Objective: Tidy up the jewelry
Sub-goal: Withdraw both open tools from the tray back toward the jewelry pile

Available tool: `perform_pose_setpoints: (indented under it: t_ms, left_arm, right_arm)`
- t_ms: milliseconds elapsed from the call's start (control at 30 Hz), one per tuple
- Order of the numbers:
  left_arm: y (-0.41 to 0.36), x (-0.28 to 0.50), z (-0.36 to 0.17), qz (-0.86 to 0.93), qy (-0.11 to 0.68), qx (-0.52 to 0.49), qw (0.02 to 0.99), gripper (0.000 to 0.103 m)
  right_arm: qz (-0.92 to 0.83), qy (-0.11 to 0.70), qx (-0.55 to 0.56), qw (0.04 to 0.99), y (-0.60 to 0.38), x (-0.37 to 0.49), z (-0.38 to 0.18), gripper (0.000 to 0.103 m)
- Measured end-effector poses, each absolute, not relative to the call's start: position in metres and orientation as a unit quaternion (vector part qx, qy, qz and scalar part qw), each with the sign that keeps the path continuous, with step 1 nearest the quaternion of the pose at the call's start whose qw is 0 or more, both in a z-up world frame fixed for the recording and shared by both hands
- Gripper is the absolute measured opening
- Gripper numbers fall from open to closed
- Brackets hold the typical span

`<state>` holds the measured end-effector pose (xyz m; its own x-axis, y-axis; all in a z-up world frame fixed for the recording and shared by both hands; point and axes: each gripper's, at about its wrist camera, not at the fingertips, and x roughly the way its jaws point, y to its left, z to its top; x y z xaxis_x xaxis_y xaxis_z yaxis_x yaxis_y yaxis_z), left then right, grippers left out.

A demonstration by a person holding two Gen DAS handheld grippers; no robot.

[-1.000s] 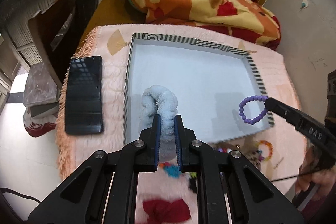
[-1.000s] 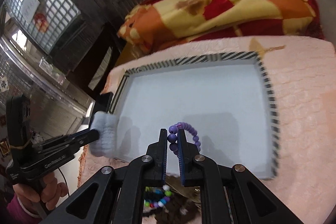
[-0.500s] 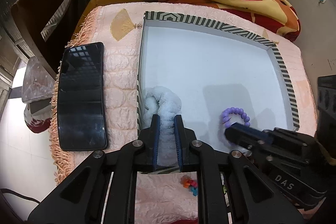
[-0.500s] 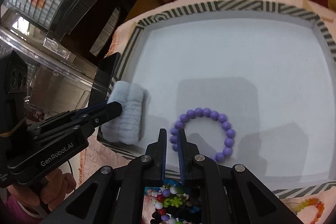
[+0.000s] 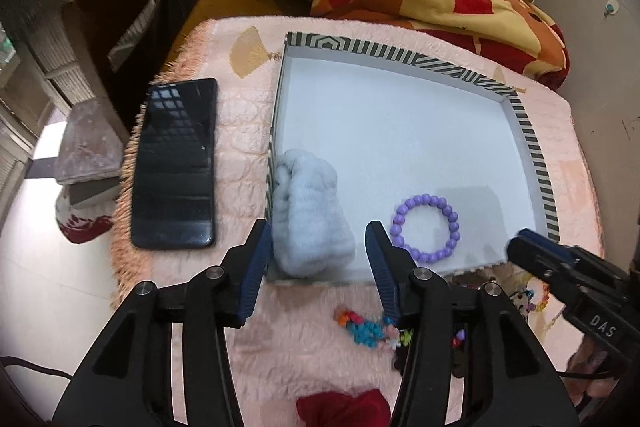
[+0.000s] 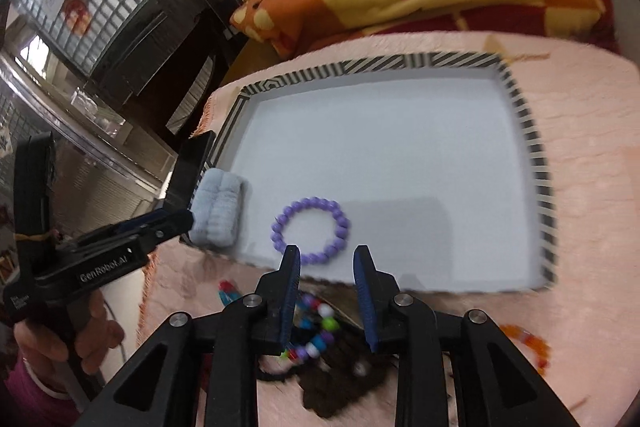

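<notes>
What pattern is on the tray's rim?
Black-and-white stripes along the tray's rim, clearest in the left wrist view.

Striped-rim tray [image 5: 532,147], white floor, lies flat. Fluffy pale-blue scrunchie [image 5: 310,219] rests in its near-left corner against the left wall. Purple bead bracelet [image 5: 426,229] lies flat to the right, apart from the scrunchie.

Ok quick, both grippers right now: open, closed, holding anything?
Left gripper: open, holding nothing; the fluffy scrunchie lies in the tray.
Right gripper: open, holding nothing; the purple bracelet lies in the tray.
</notes>
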<state>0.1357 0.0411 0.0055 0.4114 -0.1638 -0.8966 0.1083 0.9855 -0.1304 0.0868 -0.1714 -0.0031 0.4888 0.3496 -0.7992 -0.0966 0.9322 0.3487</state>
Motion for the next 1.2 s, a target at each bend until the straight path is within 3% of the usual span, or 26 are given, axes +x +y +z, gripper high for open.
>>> perform_pose_setpoints:
  t_ms: [233,567,667,1200]
  left_arm:
    - [0.028,0.096,0.017,-0.056,0.521,-0.008,0.852,0.049]
    - [0.022,0.042,0.024,-0.05,0.521,-0.037,0.851,0.049]
    - [0.021,0.031,0.019,-0.051,0.529,-0.043,0.846,0.056]
    - [0.015,0.009,0.006,-0.057,0.54,-0.044,0.838,0.056]
  right_arm:
    - [0.116,0.473,0.099,0.868,-0.19,0.048,0.004,0.036]
    - [0.106,0.476,0.081,0.869,-0.214,0.001,0.002,0.037]
    - [0.106,0.476,0.085,0.869,-0.22,-0.007,0.0,0.037]
    - [0.11,0.487,0.084,0.863,-0.217,-0.014,-0.011,0.037]
